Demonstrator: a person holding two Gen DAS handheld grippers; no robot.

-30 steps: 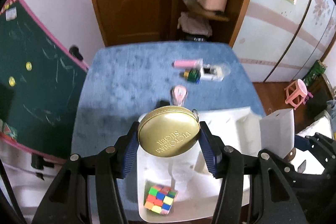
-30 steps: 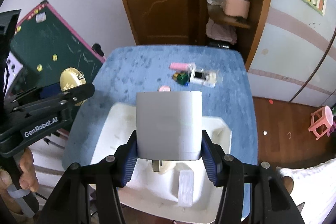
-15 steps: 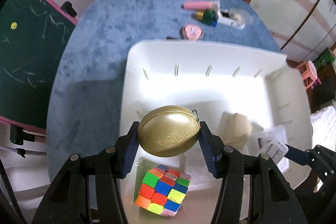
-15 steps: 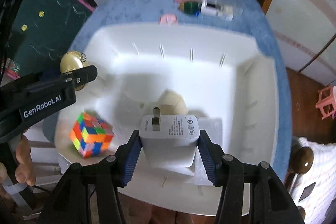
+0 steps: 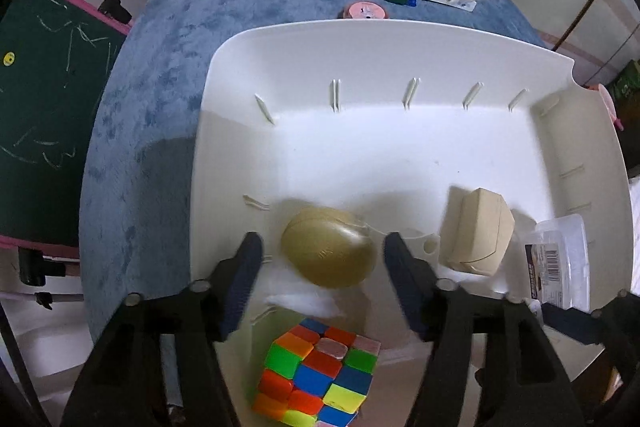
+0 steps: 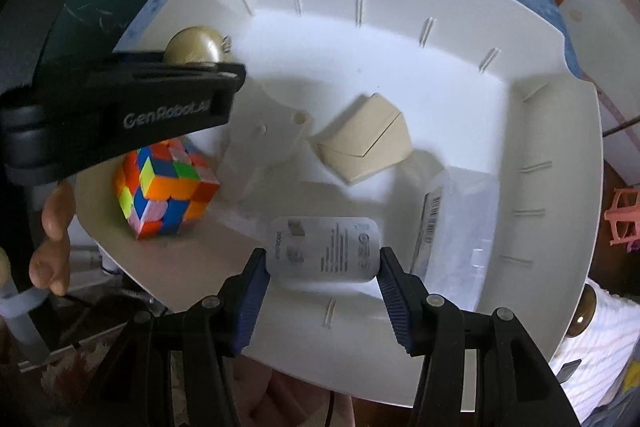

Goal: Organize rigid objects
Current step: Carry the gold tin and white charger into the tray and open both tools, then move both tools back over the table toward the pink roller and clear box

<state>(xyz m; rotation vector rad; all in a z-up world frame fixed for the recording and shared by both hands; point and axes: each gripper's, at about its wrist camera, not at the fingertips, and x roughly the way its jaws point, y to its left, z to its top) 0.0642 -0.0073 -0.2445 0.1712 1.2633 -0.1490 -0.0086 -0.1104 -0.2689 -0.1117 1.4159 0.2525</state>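
— So, where is the gold tin (image 5: 329, 253)?
— In the white bin (image 5: 360, 39), near its left wall, between the left gripper (image 5: 322, 253) blades; the jaws are opening and the pads stand clear of it; a colour cube (image 5: 318, 375) sits nearer.
— And the right gripper (image 6: 323, 269)?
— Clamped on the white charger (image 6: 324, 247), low over the bin floor; a beige box (image 6: 366, 139) lies beyond it, a clear case (image 6: 456, 227) just right.
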